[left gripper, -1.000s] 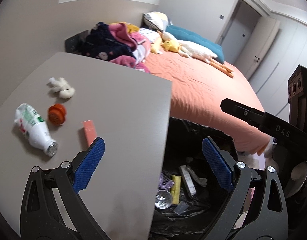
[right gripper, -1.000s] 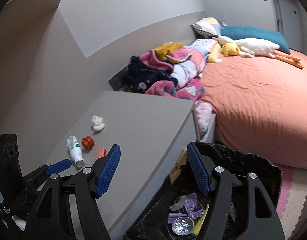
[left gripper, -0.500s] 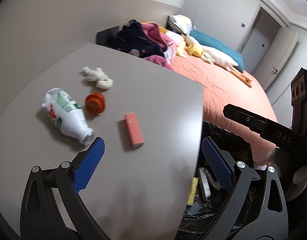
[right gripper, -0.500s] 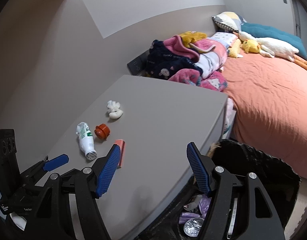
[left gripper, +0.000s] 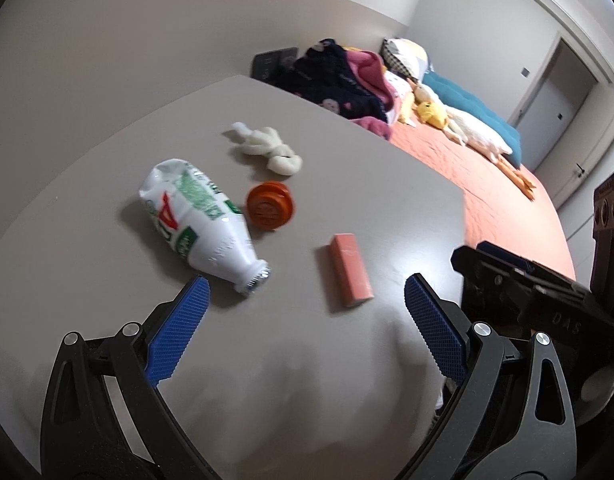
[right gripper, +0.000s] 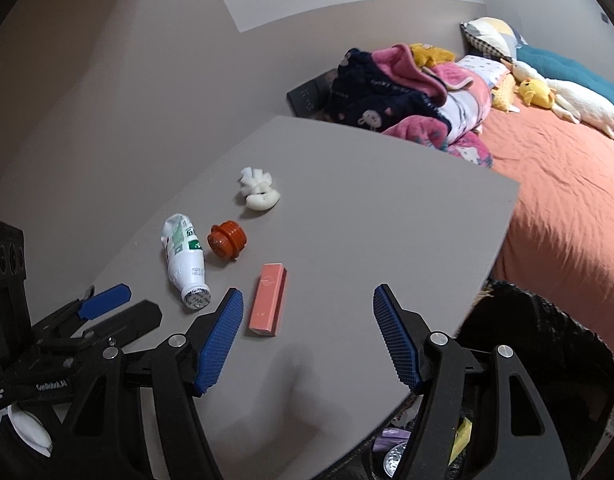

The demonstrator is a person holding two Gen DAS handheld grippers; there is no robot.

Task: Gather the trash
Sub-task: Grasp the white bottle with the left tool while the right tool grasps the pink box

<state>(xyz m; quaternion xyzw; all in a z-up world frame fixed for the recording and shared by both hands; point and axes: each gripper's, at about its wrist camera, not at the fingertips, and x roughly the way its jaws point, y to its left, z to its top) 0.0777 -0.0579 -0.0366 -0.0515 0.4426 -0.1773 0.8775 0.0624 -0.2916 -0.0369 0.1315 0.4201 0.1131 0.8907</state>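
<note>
Trash is lying on the table (left gripper: 347, 184): bottle (left gripper: 195, 224), cap (left gripper: 270, 206), box (left gripper: 350, 269), tissue (left gripper: 267, 148). Left gripper (left gripper: 305, 300) and right gripper (right gripper: 307, 320) are hovering agape, holding nothing.

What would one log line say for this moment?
left gripper: open, empty | right gripper: open, empty | table: bottle, pink box

on the bench (right gripper: 347, 208): bottle (right gripper: 185, 258) lay left, cap (right gripper: 226, 239) just right of it, tissue wad (right gripper: 258, 189) behind, box (right gripper: 268, 299) nearest; bin (right gripper: 547, 344) off bench's right edge, bed (right gripper: 567, 184) beyond.

white bottle (left gripper: 199, 222) on side; orange cap (left gripper: 270, 205) beside; pink box (left gripper: 350, 269) flat — tissue wad (left gripper: 267, 150)
</note>
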